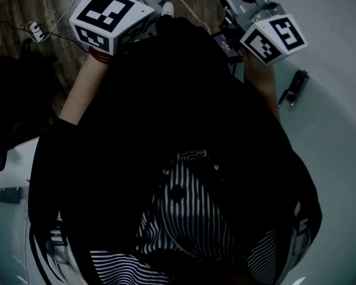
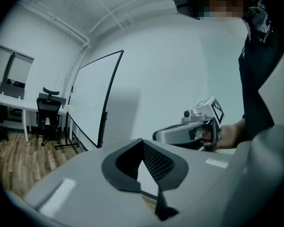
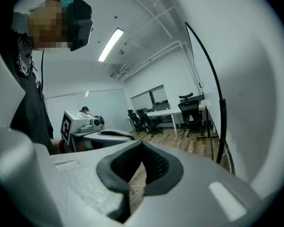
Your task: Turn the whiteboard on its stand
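Smooth white whiteboard (image 2: 92, 96), wood-plank floor (image 2: 19, 157); matt black cloth jacket (image 1: 178, 100)

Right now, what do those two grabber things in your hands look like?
Both are smooth, pale grey plastic. The left gripper and the right gripper each end in black jaws with bumpy, textured pads. Each one carries a white cube printed with black square patterns. A red band circles the left wrist, and the sleeves are black.

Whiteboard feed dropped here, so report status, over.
Left gripper, right gripper: jaws together, empty. Whiteboard on its stand, untouched. Office chair beside it, apart; no obstacle seen.
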### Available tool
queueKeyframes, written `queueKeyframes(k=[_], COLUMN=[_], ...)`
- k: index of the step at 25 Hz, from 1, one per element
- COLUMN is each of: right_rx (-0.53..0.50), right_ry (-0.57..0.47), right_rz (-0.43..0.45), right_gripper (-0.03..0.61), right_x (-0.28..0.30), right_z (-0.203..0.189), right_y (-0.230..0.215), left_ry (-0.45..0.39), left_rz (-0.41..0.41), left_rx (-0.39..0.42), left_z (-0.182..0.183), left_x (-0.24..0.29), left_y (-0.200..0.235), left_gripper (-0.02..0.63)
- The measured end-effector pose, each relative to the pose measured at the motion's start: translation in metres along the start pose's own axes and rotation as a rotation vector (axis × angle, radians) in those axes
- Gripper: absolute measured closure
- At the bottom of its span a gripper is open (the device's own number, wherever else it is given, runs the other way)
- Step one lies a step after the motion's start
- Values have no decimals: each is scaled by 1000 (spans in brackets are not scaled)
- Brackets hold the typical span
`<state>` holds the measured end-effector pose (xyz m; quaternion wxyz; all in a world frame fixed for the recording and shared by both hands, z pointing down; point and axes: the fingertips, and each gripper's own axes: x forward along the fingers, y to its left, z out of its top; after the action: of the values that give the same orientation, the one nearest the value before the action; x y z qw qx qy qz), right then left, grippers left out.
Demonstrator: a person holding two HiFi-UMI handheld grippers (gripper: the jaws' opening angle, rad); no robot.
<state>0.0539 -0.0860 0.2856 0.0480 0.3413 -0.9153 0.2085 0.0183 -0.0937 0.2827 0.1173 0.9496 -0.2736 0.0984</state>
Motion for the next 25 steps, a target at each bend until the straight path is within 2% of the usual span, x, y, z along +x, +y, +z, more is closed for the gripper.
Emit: queueKeyframes(k=[8, 11, 12, 16, 19, 22, 25], right_rx=[-8, -11, -5, 49, 74, 80, 45], right_ry=[16, 23, 34, 106, 113, 103, 105], right_rz=[12, 14, 21, 61, 69, 75, 71], right_gripper=[577, 577, 577, 577, 577, 577, 577], right_x=[0, 0, -1, -8, -8, -5, 0], right_z=[-2, -4, -6, -25, -32, -31, -29], right_y=[3, 3, 4, 16, 23, 27, 27], left_ry=[6, 29, 40, 57, 79, 50, 38], left_rz=[9, 40, 57, 98, 102, 93, 124], left_rx=[-5, 12, -5, -172, -187, -249, -223], left_z=[-1, -10, -15, -35, -40, -36, -31], left_x=[-2, -5, -8, -25, -32, -34, -37], left_y=[1, 5, 6, -3, -5, -4, -1], left_gripper=[612, 612, 612, 612, 612, 612, 612])
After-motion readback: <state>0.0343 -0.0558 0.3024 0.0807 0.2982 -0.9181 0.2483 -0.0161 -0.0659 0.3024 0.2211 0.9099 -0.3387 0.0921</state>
